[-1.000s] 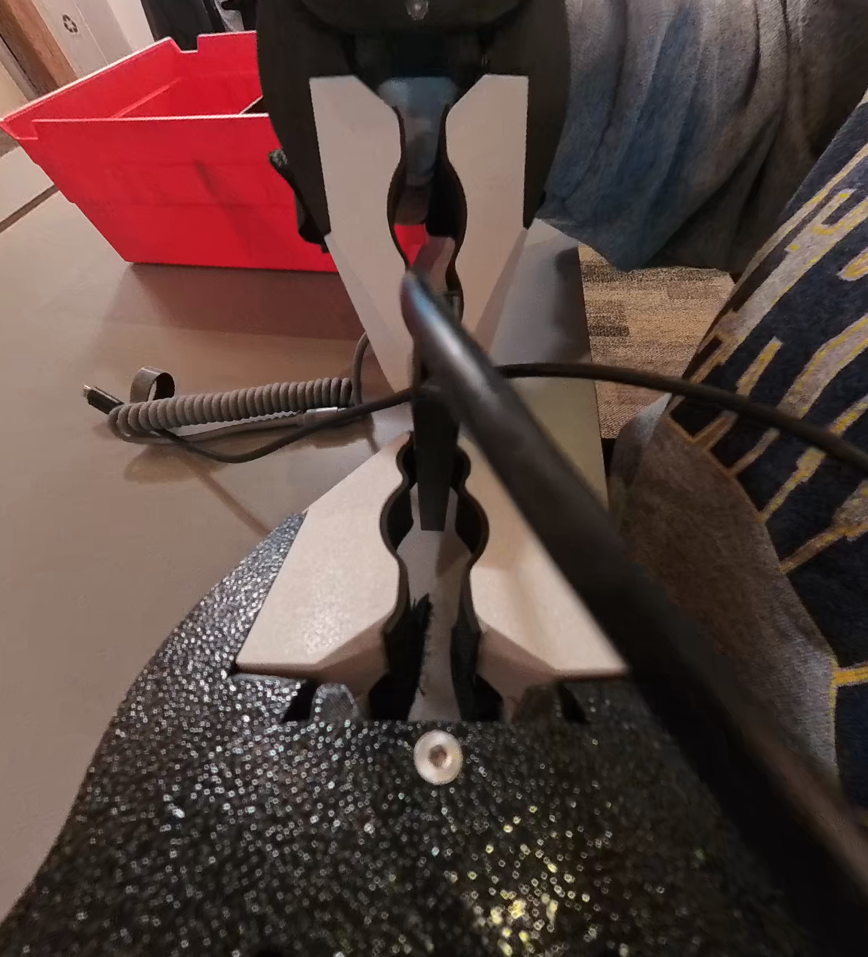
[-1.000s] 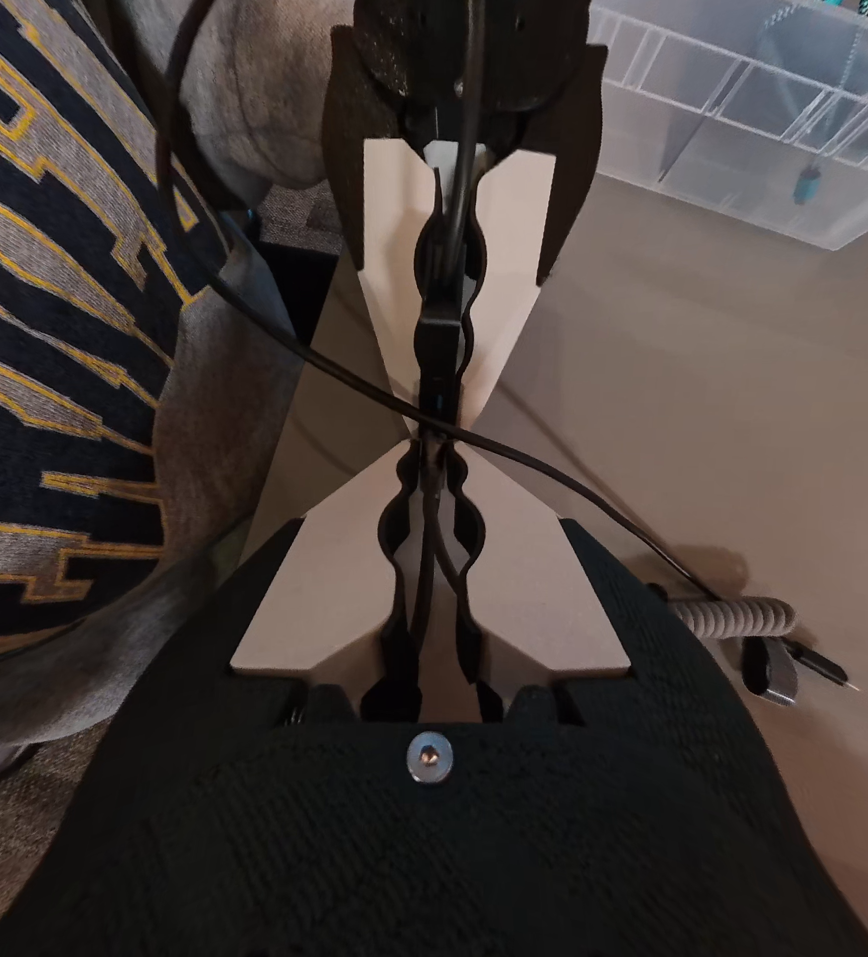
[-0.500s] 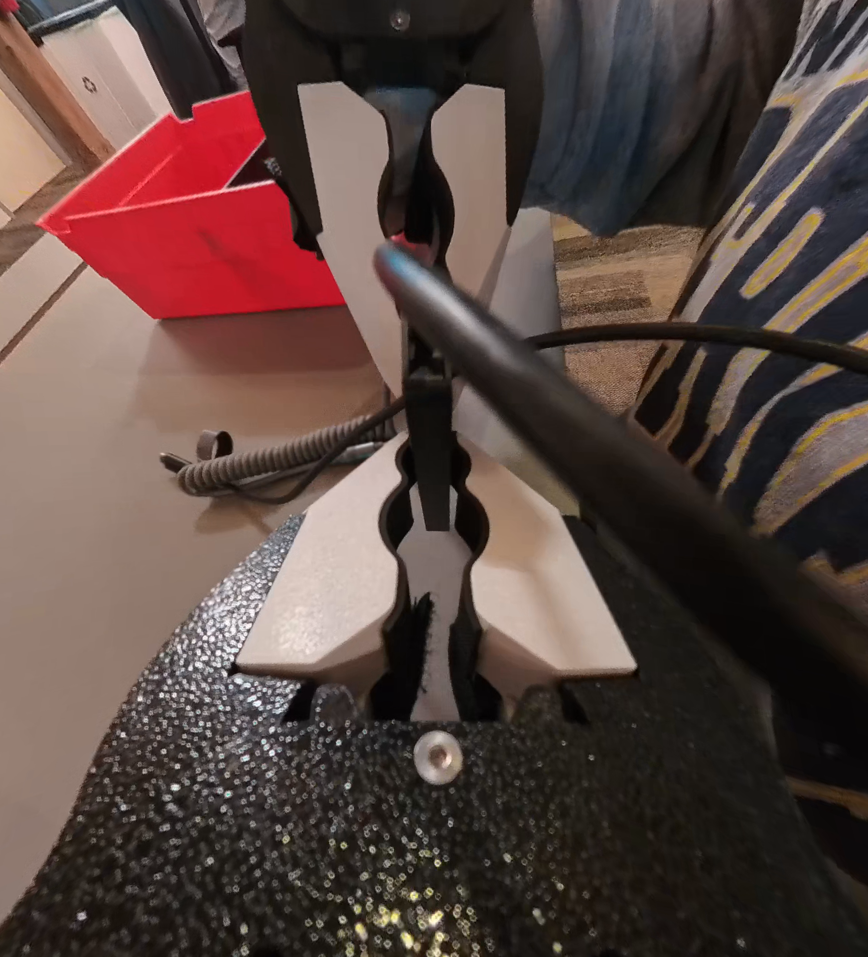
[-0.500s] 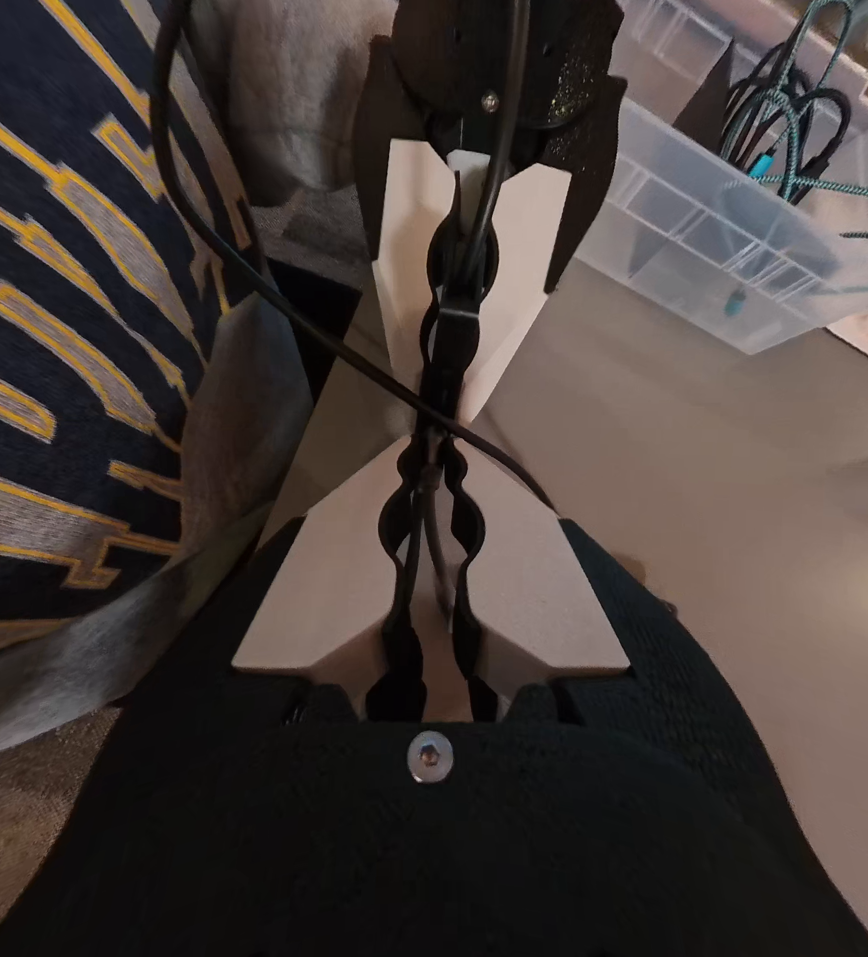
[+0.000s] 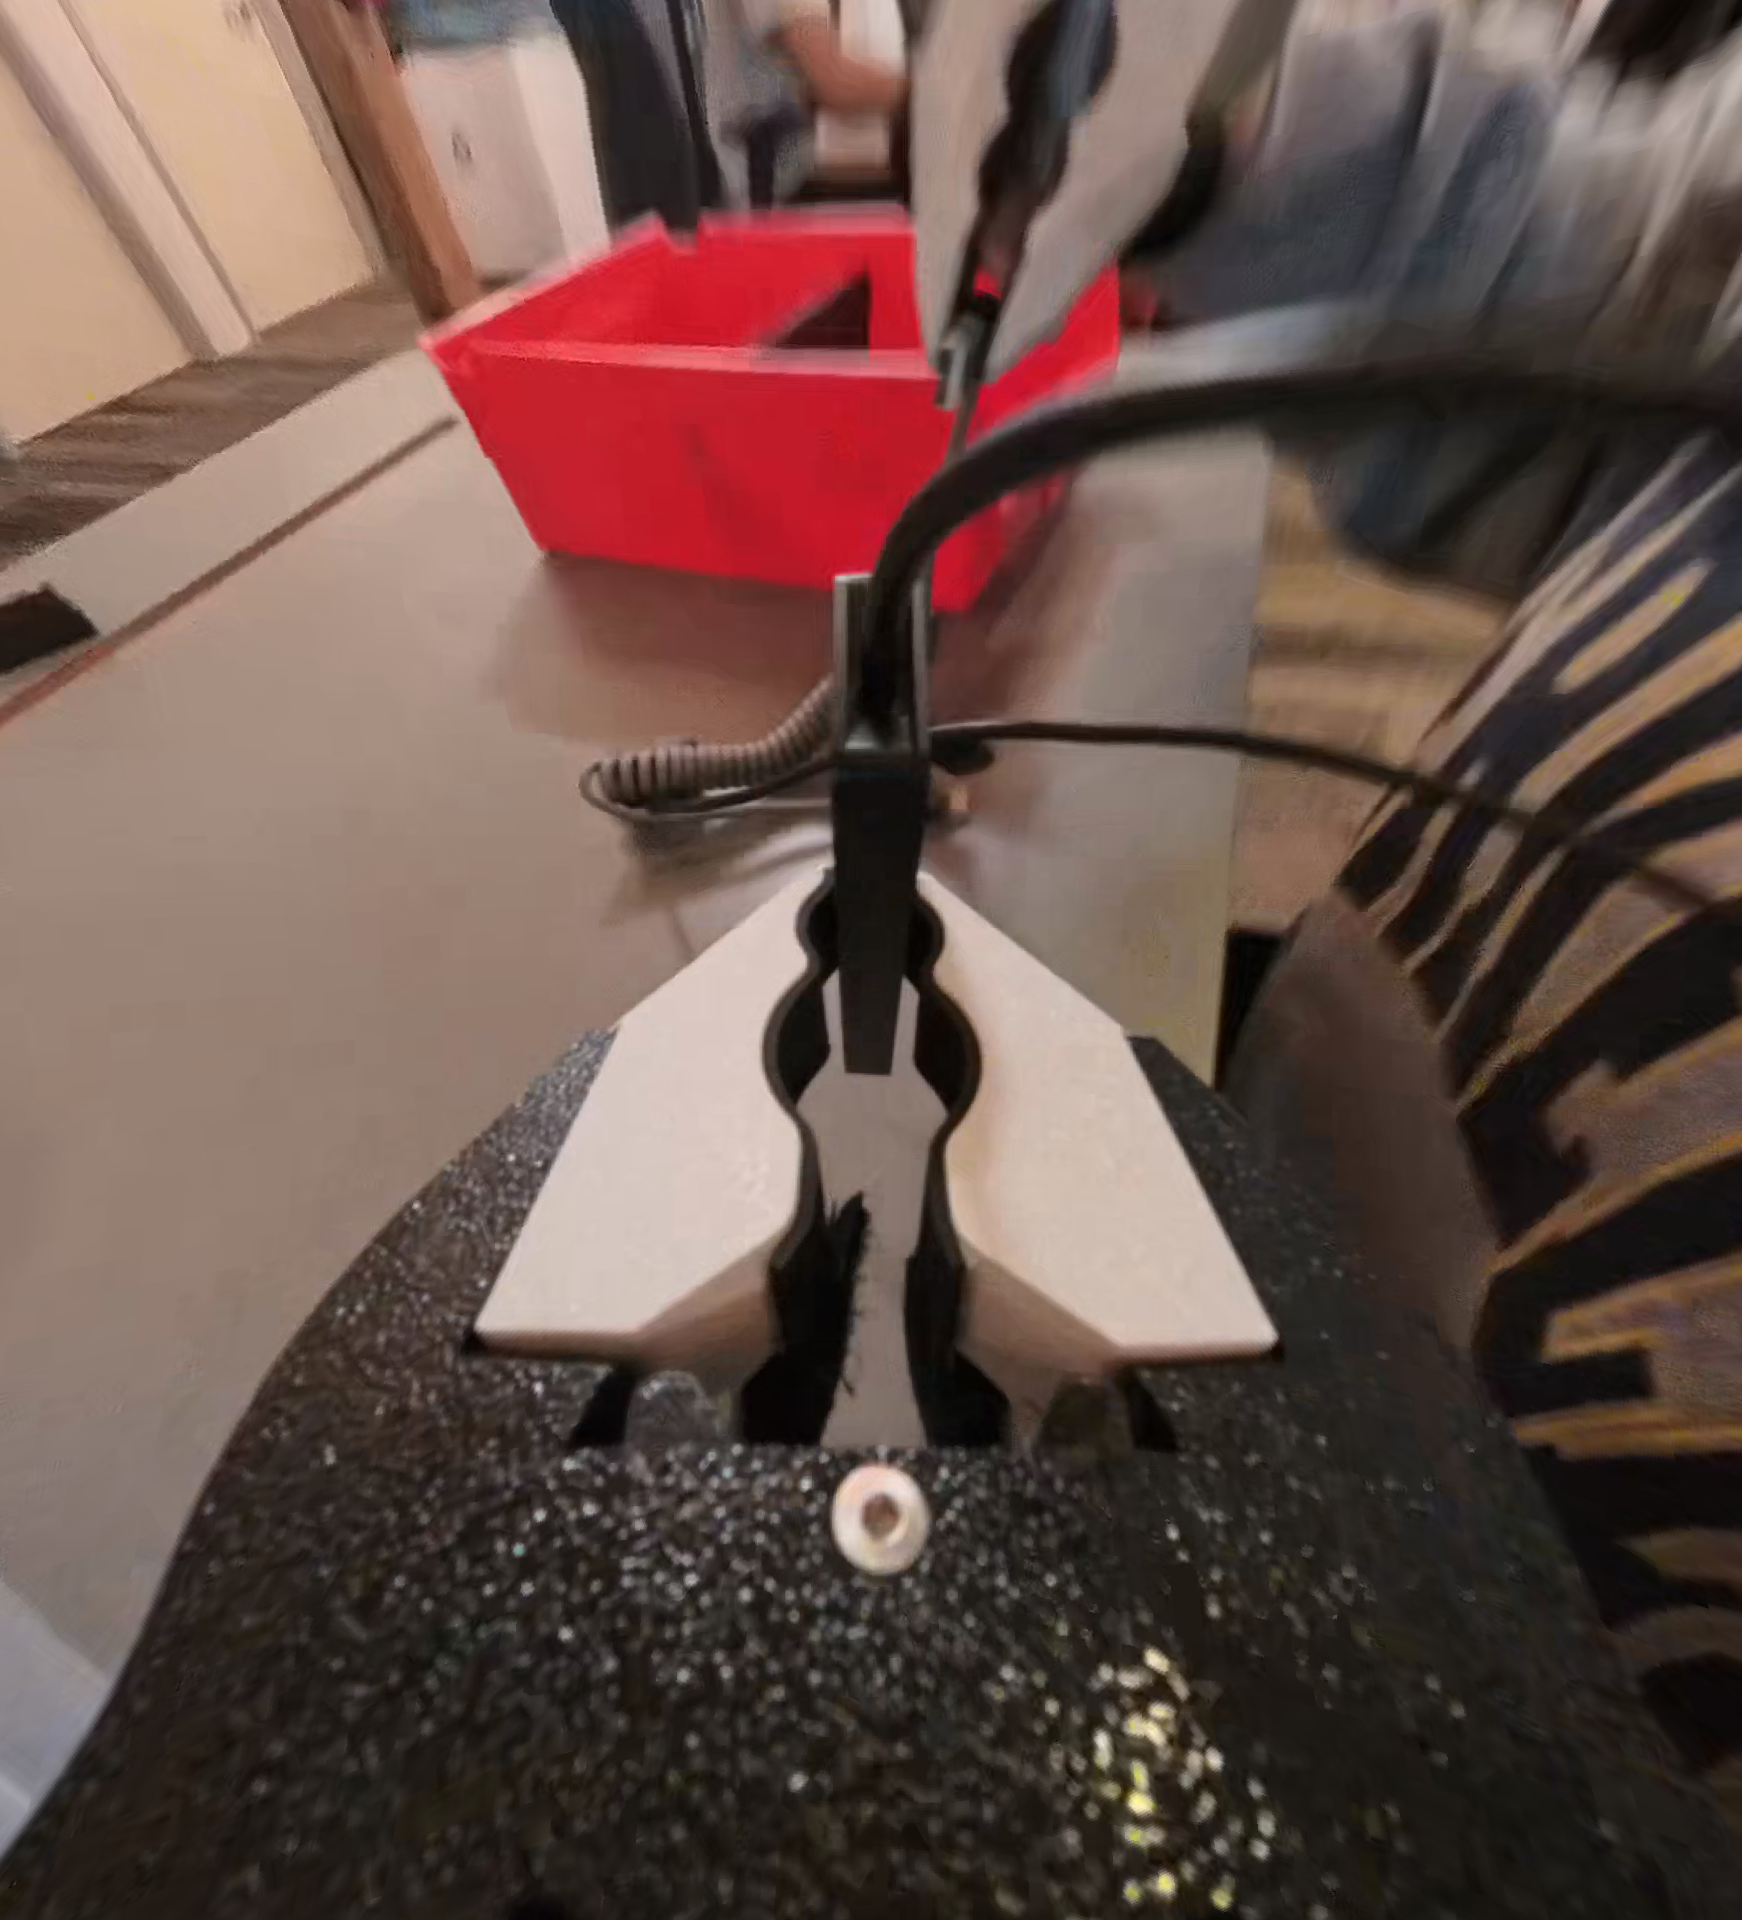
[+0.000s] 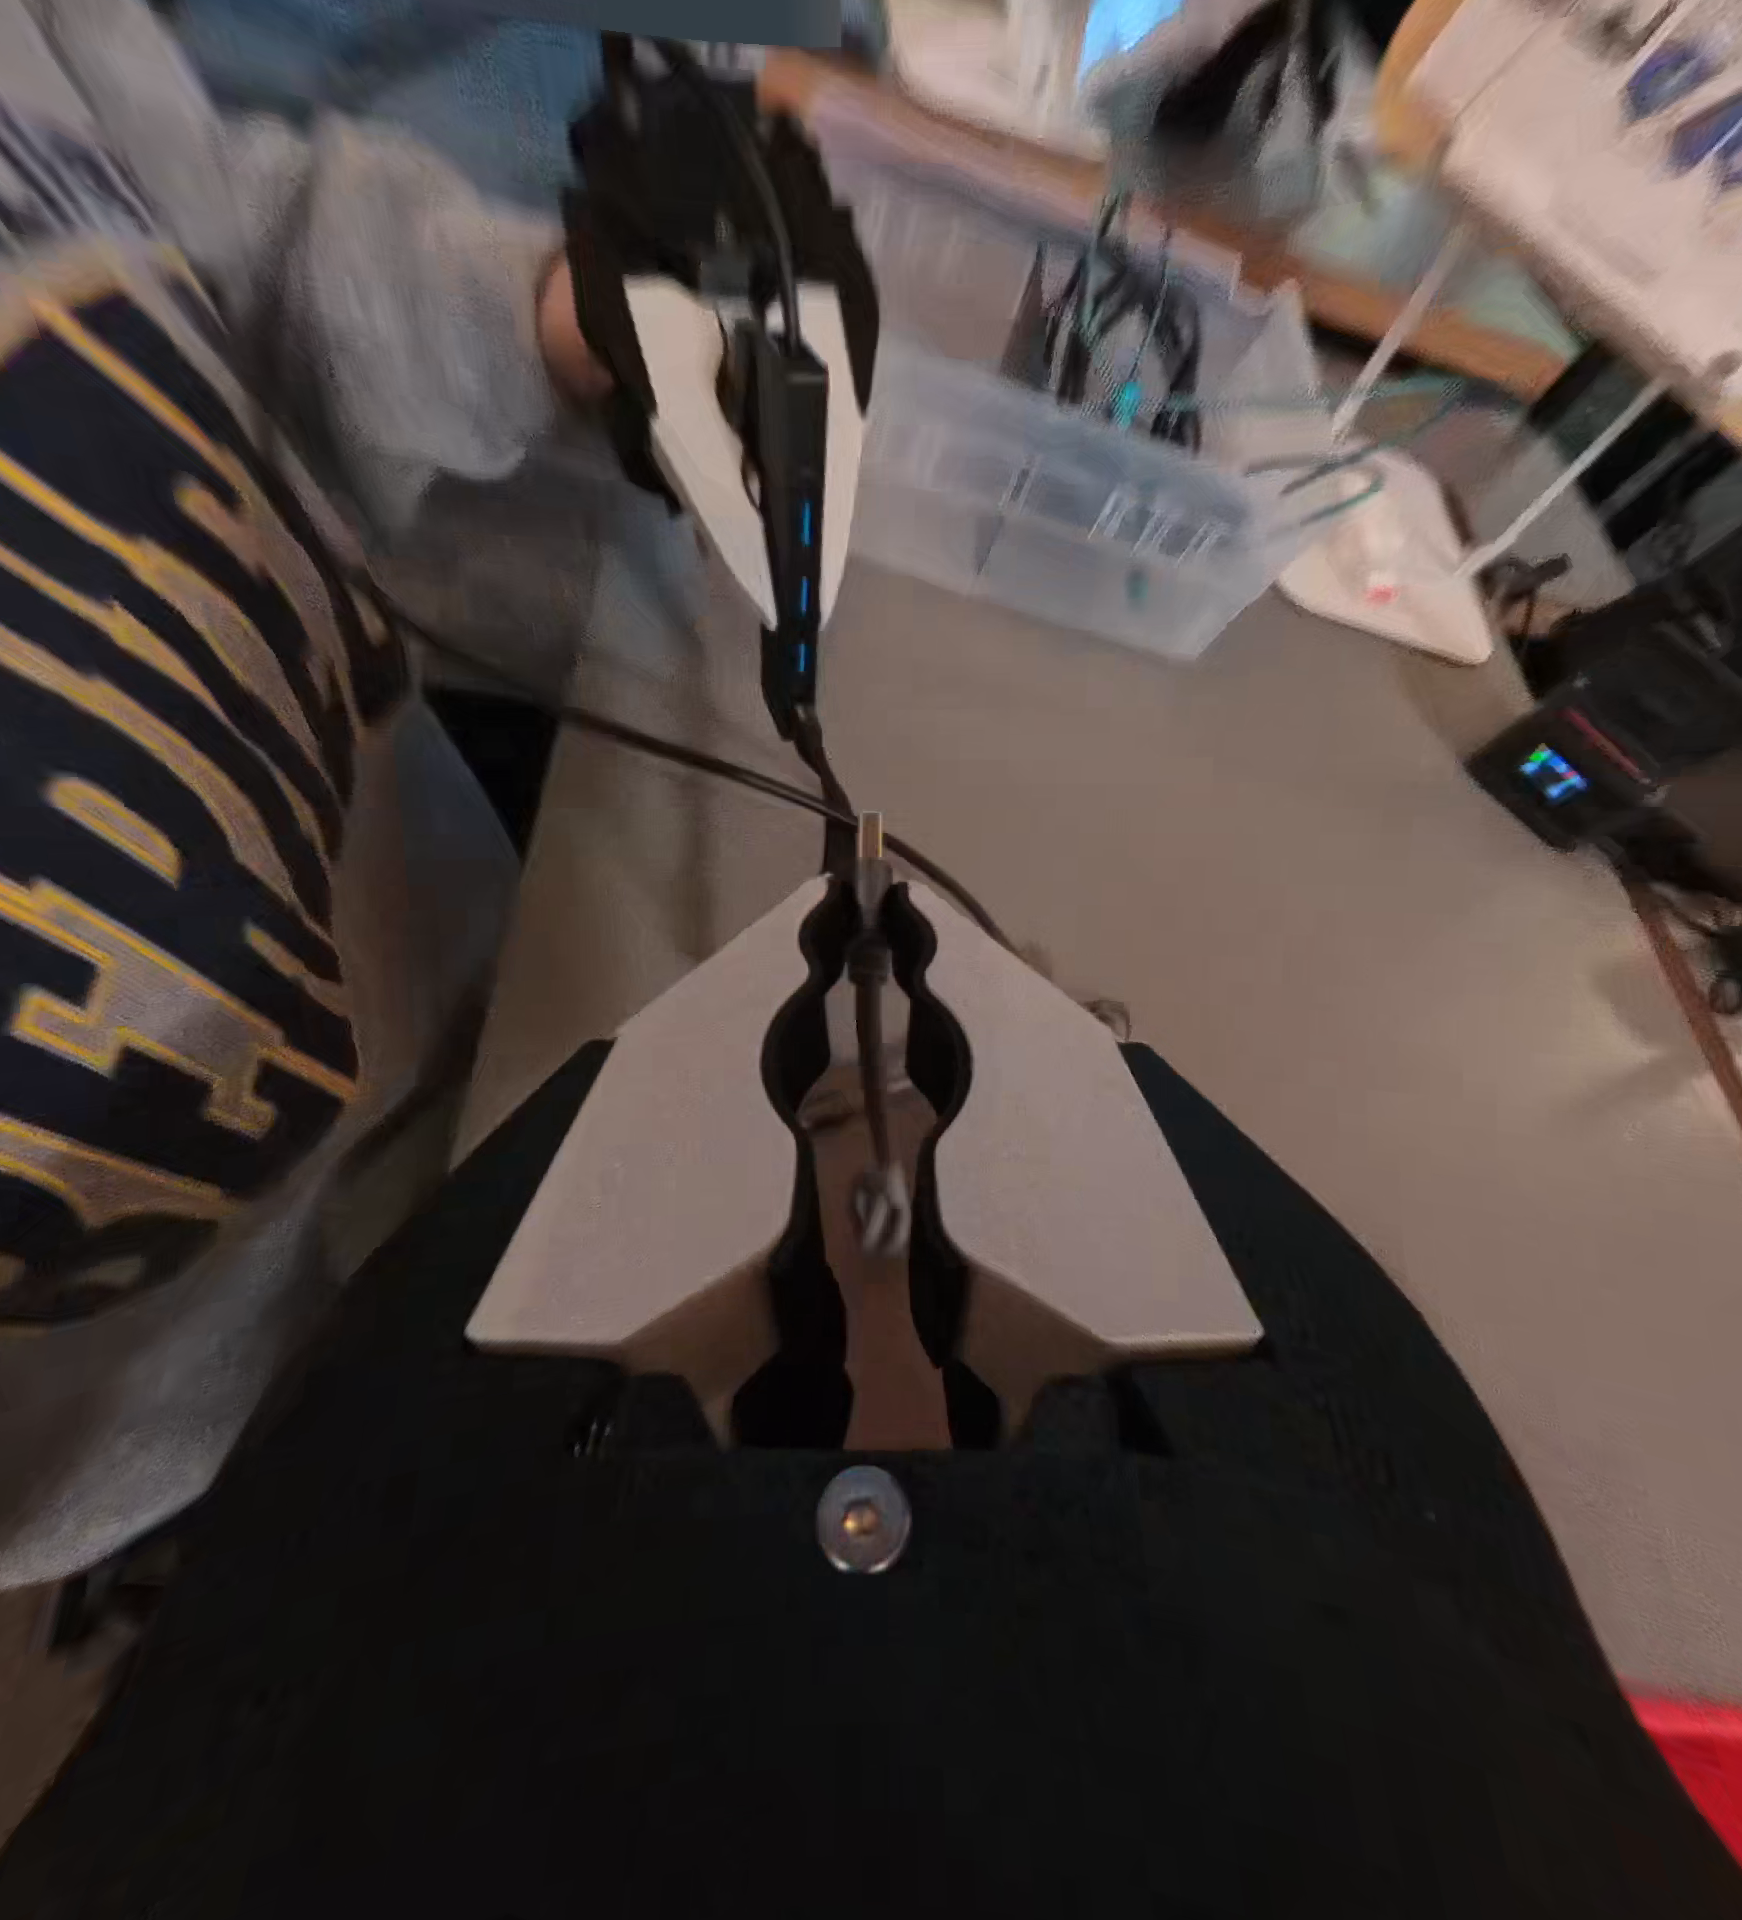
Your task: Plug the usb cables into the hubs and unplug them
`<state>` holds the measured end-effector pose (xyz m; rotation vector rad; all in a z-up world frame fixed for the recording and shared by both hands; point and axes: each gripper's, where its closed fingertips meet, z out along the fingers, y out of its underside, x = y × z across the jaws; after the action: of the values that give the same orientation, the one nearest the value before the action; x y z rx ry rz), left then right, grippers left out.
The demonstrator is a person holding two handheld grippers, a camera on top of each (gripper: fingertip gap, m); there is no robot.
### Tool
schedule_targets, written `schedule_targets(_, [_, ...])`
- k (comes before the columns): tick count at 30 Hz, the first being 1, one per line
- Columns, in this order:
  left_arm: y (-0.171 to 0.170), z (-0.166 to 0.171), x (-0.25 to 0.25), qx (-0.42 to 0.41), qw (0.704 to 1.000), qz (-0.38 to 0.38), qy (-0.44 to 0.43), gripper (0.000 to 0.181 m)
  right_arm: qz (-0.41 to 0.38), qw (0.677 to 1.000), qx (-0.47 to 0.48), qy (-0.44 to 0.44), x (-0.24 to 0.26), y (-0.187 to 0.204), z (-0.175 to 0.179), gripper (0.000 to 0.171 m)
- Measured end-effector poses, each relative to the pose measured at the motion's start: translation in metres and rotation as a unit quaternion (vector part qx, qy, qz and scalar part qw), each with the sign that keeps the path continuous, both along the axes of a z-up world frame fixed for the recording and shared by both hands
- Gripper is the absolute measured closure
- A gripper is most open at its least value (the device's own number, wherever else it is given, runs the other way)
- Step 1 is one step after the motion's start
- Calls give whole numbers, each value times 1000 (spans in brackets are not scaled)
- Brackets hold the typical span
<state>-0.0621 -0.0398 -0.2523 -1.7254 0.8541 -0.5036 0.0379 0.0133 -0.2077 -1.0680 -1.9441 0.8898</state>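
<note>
My left gripper (image 5: 879, 883) is shut on a slim black USB hub (image 5: 877, 810), held on edge above the table; the hub's own black cable (image 5: 1106, 416) arcs up and off to the right. My right gripper (image 6: 865, 883) is shut on a USB cable's plug (image 6: 869, 836), whose silver tip sticks out past the fingertips. The plug is out of the hub, with a clear gap between them. In the right wrist view the hub (image 6: 792, 540) shows blue ports, held by the left gripper (image 6: 794, 608). In the left wrist view the right gripper (image 5: 976, 332) shows blurred at the top.
A grey coiled cable (image 5: 721, 758) lies on the brown table (image 5: 223, 831). A red bin (image 5: 742, 416) stands behind it. A clear bin (image 6: 1054, 499) holds cables. A small black device with a lit screen (image 6: 1553, 774) sits at the right. A person's patterned sweater (image 5: 1573, 935) is close by.
The grippers were tip to tip with the plug in the hub. They have pulled apart, the plug has come out, and the right gripper has moved up and away.
</note>
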Motion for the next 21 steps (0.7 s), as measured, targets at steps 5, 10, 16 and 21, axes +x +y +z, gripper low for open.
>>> schedule_targets(5, [20,3,6,18,999,27,42,173,-32,998,51,-2,-11,13,7,165])
schedule_targets(10, [50,-10,-6,32,992,109,53,173,-107,987,110,46,-14,58,53,165])
schedule_targets(16, [81,-20,-25,40,985,170,6,173,-180,959,184,118,-7,112,156,165])
schedule_targets(21, [96,-22,-38,61,976,211,-1,173,-221,935,221,171,6,138,250,165])
